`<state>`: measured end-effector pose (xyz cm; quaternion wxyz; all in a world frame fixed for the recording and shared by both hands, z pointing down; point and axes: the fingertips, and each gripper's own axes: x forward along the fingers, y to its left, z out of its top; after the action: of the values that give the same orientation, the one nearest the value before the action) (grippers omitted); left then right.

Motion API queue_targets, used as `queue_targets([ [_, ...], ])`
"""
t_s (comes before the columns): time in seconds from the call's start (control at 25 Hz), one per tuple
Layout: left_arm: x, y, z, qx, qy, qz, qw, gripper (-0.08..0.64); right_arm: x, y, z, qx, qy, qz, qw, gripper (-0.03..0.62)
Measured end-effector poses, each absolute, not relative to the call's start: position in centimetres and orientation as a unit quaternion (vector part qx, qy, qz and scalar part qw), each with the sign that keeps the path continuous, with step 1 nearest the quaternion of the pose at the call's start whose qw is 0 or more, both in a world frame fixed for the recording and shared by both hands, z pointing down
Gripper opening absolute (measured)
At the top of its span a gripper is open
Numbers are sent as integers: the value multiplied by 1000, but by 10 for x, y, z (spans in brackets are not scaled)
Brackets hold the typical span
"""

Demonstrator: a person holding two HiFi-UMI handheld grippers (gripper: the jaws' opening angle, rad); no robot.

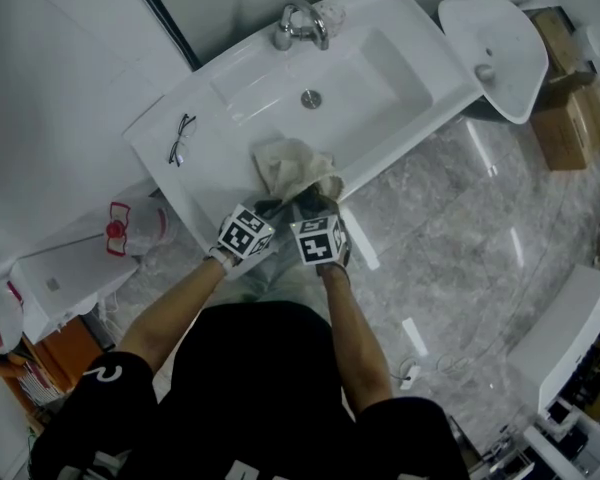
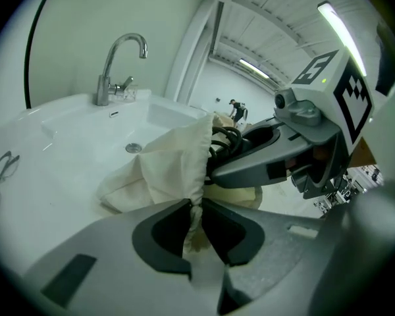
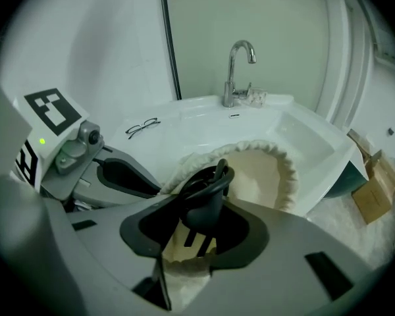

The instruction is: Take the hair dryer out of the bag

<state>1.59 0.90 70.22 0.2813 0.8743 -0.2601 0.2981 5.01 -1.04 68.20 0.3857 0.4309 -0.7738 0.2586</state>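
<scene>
A cream drawstring bag (image 1: 292,165) lies on the front rim of the white sink counter (image 1: 205,158). My left gripper (image 1: 277,206) is shut on the bag's gathered edge (image 2: 196,176), with the cloth pinched between its jaws (image 2: 194,206). My right gripper (image 1: 315,200) is just right of it at the bag's open mouth (image 3: 257,170). Its jaws are shut on a black plug with coiled cord (image 3: 204,199), whose two prongs (image 3: 196,242) point toward me. In the left gripper view the black cord (image 2: 227,140) shows at the mouth beside the right gripper (image 2: 276,157). The hair dryer's body is hidden.
A chrome faucet (image 1: 302,23) and drain (image 1: 311,98) are in the basin beyond the bag. Eyeglasses (image 1: 181,138) lie on the counter's left. A loose white basin (image 1: 500,48) and cardboard boxes (image 1: 570,118) stand to the right. A red-and-white bag (image 1: 130,226) sits on the floor at left.
</scene>
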Motion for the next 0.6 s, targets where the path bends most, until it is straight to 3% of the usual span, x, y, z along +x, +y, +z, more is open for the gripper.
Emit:
queue_targets([
  [0.6,-1,-32,665,870,-314,264,275,51,42,-60,589,462,-808,181,318,120],
])
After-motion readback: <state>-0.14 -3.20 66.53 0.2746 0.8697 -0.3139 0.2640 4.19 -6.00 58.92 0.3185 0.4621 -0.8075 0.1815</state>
